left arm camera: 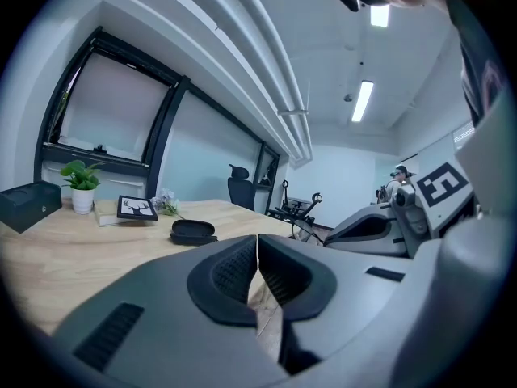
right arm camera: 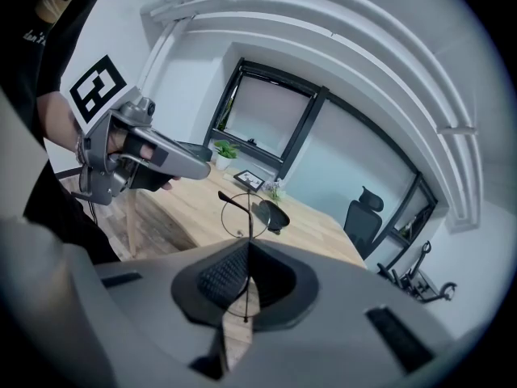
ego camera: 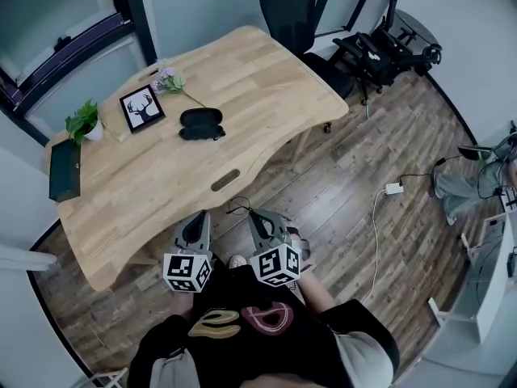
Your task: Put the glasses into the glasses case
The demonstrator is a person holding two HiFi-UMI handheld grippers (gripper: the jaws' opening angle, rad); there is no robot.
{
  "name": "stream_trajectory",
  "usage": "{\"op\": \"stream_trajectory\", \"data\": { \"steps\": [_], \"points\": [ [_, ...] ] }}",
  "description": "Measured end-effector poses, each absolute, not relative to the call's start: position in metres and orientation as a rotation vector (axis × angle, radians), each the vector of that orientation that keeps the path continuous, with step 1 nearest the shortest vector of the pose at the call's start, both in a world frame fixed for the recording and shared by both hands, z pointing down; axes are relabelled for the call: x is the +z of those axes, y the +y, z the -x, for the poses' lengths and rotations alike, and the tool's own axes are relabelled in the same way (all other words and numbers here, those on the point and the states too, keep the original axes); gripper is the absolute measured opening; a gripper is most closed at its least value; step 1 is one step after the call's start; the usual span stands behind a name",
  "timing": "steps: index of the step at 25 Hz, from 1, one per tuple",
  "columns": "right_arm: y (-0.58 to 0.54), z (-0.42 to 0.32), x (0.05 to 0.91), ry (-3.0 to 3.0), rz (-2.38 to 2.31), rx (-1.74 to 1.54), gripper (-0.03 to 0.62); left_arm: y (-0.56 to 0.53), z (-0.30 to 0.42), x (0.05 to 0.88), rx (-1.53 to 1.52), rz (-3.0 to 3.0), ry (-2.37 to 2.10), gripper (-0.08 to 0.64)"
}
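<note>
Glasses (right arm camera: pixel 240 214) (thin round wire frames) clamped in right gripper (right arm camera: pixel 249 245)
Left gripper (left arm camera: pixel 258 245) shut, empty; black oval case (ego camera: pixel 200 123) on wooden desk (ego camera: pixel 242 79).

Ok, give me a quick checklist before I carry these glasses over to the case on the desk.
1. Right gripper clamped on the glasses: ok.
2. Left gripper shut, nothing between its jaws: ok.
3. Glasses case in plain sight on the desk: ok.
4. Case open to take them: cannot tell.
5. Grippers within reach of case: not ok, both hang over the floor, off the desk edge.
6. Room round case: ok, picture frame and flowers stand apart from it.
</note>
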State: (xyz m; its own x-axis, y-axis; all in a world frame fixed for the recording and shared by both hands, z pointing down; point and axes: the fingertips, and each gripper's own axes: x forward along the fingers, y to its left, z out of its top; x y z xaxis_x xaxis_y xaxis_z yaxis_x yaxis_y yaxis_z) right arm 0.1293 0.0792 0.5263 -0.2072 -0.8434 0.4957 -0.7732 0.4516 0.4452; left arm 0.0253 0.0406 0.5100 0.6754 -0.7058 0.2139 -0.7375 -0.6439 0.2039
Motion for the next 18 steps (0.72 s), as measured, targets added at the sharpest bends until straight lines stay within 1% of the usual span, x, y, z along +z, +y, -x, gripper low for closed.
{"op": "stream_trajectory", "data": {
  "steps": [10, 18],
  "points": [
    [0.063, -0.13, 0.529, -2.006, -1.338, -0.116, 0.012, 0.019, -0.031, 0.51, 0.171, -2.63, -1.134, 0.018],
    [0.02, -0.125, 0.526, -1.995, -1.31, -0.115, 0.012, -0.023, -0.019, 0.509, 0.148, -2.607, -1.148, 0.018]
  ]
}}
